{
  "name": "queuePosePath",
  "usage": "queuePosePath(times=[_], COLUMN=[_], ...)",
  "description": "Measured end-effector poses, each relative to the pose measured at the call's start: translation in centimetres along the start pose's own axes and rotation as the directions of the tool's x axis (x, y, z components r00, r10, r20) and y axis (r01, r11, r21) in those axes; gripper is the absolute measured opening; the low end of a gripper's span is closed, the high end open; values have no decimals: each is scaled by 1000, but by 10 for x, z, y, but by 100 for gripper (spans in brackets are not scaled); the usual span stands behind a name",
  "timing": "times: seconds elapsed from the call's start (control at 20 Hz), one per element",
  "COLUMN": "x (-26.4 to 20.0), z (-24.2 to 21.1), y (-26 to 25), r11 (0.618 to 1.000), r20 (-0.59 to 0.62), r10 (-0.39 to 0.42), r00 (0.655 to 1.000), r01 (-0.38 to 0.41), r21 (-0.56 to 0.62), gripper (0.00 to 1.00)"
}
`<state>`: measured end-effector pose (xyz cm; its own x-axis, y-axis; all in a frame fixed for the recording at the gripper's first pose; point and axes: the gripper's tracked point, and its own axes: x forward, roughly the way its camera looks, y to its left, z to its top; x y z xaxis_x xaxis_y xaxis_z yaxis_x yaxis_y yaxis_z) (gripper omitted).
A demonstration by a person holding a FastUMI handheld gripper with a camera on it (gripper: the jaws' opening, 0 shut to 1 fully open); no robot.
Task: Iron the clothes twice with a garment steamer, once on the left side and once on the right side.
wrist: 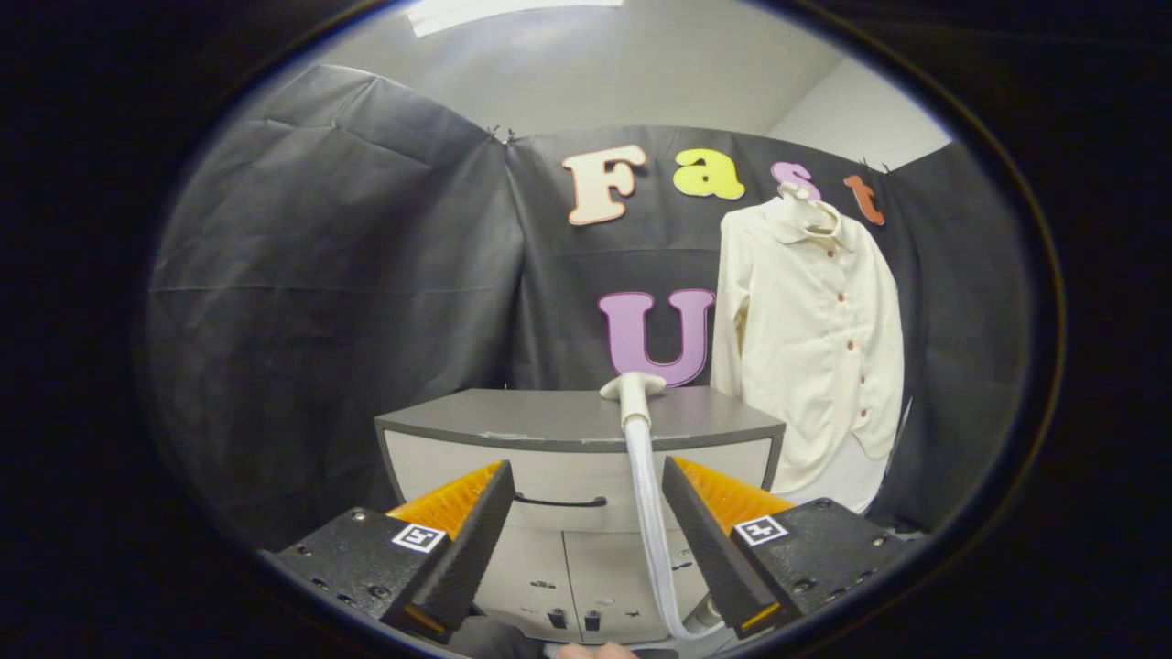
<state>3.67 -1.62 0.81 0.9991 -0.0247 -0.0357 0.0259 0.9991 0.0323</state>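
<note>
A cream button-up shirt [819, 339] hangs on a hanger against the booth wall, to the right of a grey-topped cabinet [549, 416]. The white steamer head [633, 389] lies on the cabinet top near its front edge. Its white hose [652, 522] drops down the cabinet front and passes between my fingers, close to the right one. My gripper [586, 480] is open, well short of the steamer head, with both fingers apart and pressing on nothing.
The cabinet has a drawer with a dark handle [560, 502] and lower doors beneath. Black cloth walls enclose the booth on the left, back and right. A fingertip [595, 652] of a person shows at the very bottom.
</note>
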Motion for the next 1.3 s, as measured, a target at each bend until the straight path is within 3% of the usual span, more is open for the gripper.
queuePosePath(times=[0.85,1.1,1.3], x=[112,151,183], z=[7,1,-9], y=[-21,-28,-42], r11=[1000,999,998], r20=[-24,-87,-166], r10=[-25,-7,-42], r00=[999,996,985], r01=[26,11,50], r21=[13,45,46], gripper=[99,98,93])
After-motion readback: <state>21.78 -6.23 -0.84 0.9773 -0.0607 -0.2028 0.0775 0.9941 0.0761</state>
